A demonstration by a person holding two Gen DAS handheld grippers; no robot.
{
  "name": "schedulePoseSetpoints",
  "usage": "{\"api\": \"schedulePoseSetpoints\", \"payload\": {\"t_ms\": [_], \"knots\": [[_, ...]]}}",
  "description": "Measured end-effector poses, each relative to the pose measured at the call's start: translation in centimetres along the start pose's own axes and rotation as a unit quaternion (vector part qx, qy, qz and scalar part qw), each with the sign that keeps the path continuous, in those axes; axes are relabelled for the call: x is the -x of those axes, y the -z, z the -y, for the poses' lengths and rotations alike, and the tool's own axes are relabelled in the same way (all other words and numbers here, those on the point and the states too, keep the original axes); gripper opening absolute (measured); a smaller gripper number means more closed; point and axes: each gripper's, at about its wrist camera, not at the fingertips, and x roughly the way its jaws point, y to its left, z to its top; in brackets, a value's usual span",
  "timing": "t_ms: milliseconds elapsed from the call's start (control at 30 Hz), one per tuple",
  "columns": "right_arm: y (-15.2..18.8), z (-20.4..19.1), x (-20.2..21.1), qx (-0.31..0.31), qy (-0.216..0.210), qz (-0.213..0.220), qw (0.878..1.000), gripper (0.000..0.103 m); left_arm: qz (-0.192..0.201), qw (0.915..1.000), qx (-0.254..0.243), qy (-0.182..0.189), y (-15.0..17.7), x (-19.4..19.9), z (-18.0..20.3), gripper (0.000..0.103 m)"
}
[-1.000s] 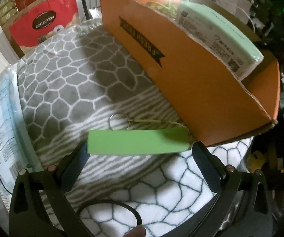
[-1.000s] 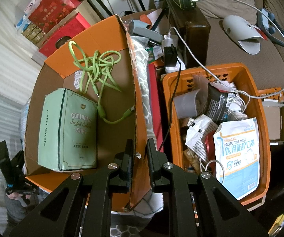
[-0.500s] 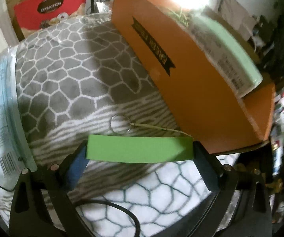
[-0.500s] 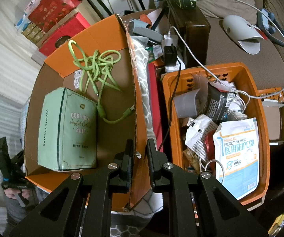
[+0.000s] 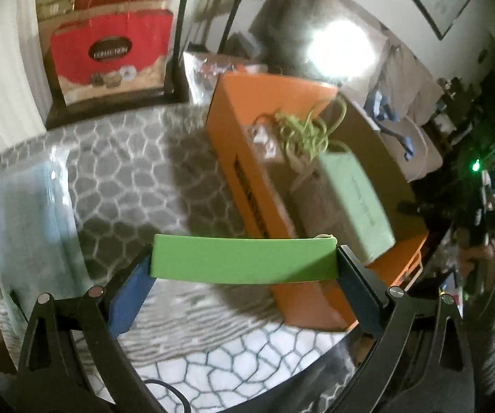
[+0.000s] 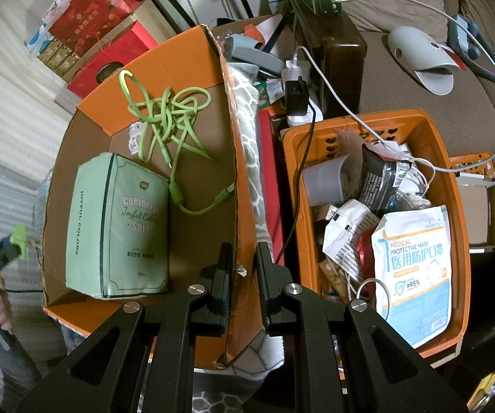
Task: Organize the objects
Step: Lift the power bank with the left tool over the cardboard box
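Note:
My left gripper (image 5: 244, 268) is shut on a flat bright green card (image 5: 244, 260) held by its two ends, raised above the grey patterned blanket (image 5: 123, 179) beside the orange cardboard box (image 5: 247, 179). It also shows small at the left edge of the right wrist view (image 6: 13, 244). My right gripper (image 6: 244, 265) is shut on the right wall of the orange cardboard box (image 6: 244, 206). Inside the box lie a mint tissue pack (image 6: 120, 227) and a tangled green cable (image 6: 168, 117).
An orange plastic basket (image 6: 457, 206) full of packets and a mask pack (image 6: 416, 268) stands right of the box. Red gift boxes (image 5: 109, 55) stand behind the blanket. A clear plastic package (image 5: 30, 213) lies at left. A power strip with chargers (image 6: 299, 99) is behind.
My left gripper has lifted the green card off the blanket and up, so the box interior now shows. The key ring and cord have gone out of sight. The right gripper has not moved.

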Motion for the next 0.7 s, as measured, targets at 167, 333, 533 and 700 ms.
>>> {"api": "schedulePoseSetpoints", "payload": {"t_ms": [167,333,533,700], "knots": [[0.0,0.0,0.0,0.0,0.0,0.0,1.0,0.013,0.006,0.9999,-0.016,-0.001,-2.4,0.0,2.4,0.099],[0.0,0.0,0.0,0.0,-0.001,0.0,1.0,0.013,0.003,0.9998,-0.021,0.007,-4.8,-1.2,4.7,0.099],[0.0,0.0,0.0,0.0,0.0,0.0,1.0,0.014,0.0,0.9998,-0.02,0.0,-8.1,-3.4,6.8,0.099],[0.0,-0.1,0.0,0.001,0.0,0.0,1.0,0.014,-0.005,0.9997,-0.021,-0.008,-10.5,-5.8,8.1,0.099]]}}
